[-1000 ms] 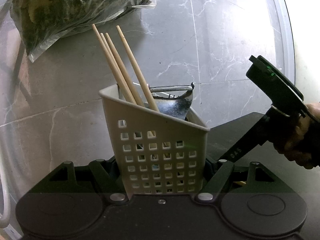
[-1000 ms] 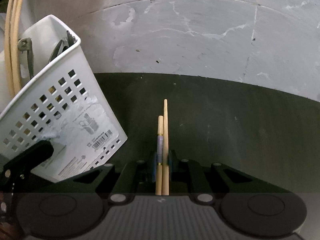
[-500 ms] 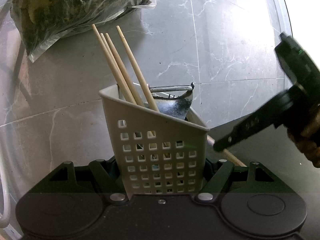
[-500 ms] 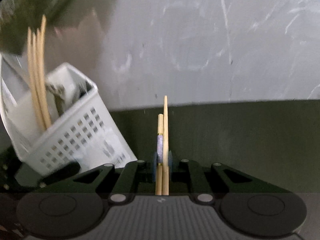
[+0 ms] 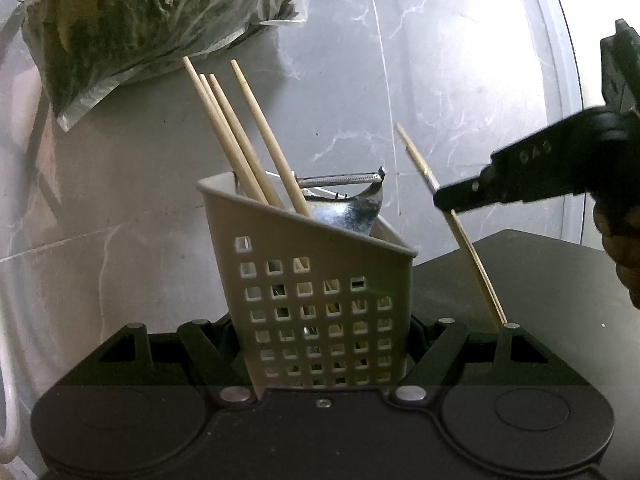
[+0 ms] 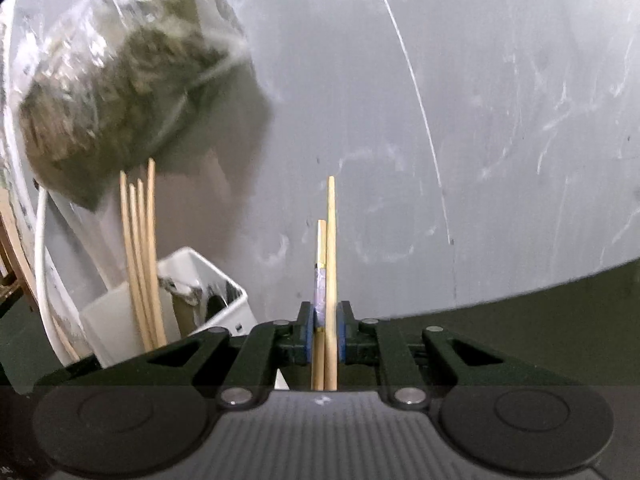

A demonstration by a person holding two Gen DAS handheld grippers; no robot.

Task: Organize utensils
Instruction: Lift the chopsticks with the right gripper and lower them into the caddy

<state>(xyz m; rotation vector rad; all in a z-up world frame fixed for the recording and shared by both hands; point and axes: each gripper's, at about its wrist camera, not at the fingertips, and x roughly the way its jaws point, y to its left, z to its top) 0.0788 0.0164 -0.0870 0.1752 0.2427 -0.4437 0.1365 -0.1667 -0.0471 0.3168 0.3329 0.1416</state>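
Here the right hand-held gripper [image 6: 325, 330] pinches a pair of pale wooden chopsticks [image 6: 330, 240] between its blue pads, tips raised just right of the white perforated plastic utensil holder [image 5: 320, 304], which the left hand-held gripper [image 5: 320, 336] clamps above the dark worktop [image 5: 552, 280].

basket [image 5: 320, 280]: white, grid of square holes
chopsticks [image 6: 329, 248]: pale tan wood
claw pads [image 6: 307, 332]: blue
floor [image 5: 460, 80]: grey marble, white veins
bench [image 5: 552, 280]: black
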